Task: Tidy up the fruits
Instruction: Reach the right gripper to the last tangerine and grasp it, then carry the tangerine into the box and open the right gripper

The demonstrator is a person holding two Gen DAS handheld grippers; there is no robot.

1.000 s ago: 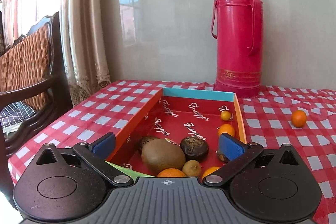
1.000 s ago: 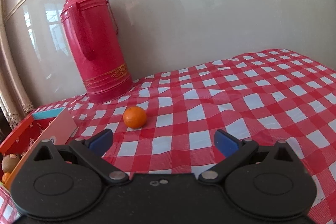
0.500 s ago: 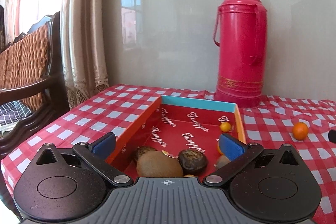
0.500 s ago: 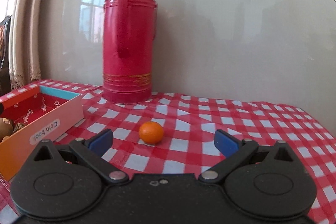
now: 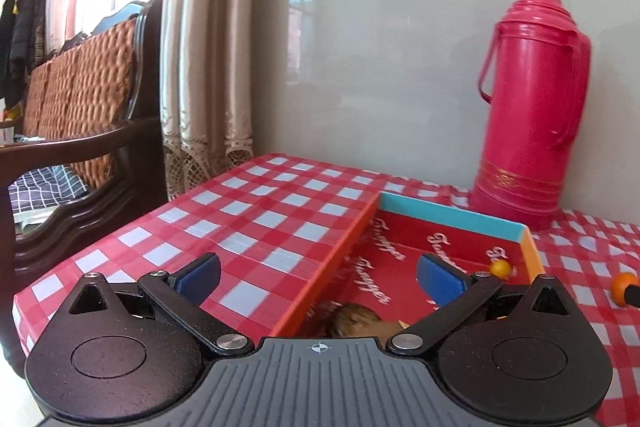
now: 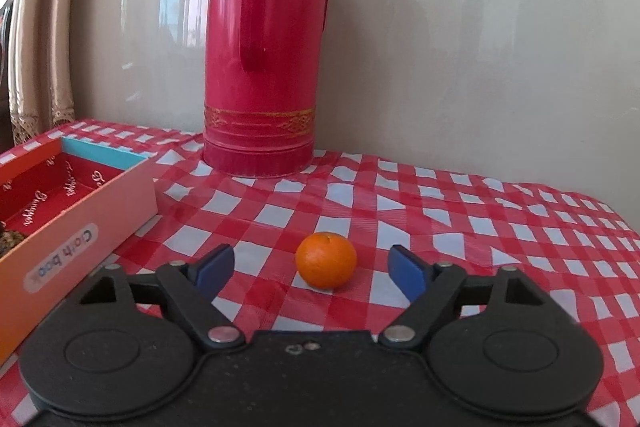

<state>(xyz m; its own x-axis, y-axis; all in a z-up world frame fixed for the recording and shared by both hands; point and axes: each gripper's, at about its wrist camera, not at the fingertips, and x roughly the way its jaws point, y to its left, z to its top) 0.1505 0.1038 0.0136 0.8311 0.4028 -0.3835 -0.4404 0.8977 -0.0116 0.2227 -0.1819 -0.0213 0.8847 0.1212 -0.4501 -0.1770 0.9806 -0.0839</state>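
- R gripper point(image 6: 310, 269): I see jaws wide open, nothing held; blue pads either side of the orange point(image 6: 326, 259), not touching it.
- Orange sits on the checked tablecloth point(image 6: 480, 227), apart from the box point(image 6: 80, 223), in front of the red thermos point(image 6: 264, 47).
- L gripper point(image 5: 318, 273): jaws wide open, empty; L pad over cloth, R pad over box interior.
- Box point(image 5: 452, 217) w/ red lining holds a small orange fruit point(image 5: 501, 269) at far R corner; brown fruit point(image 5: 356, 319) near my end, partly hidden by gripper body.
- L view: orange point(image 5: 624, 289) at R edge, beside a dark tip of sth. I can't identify.
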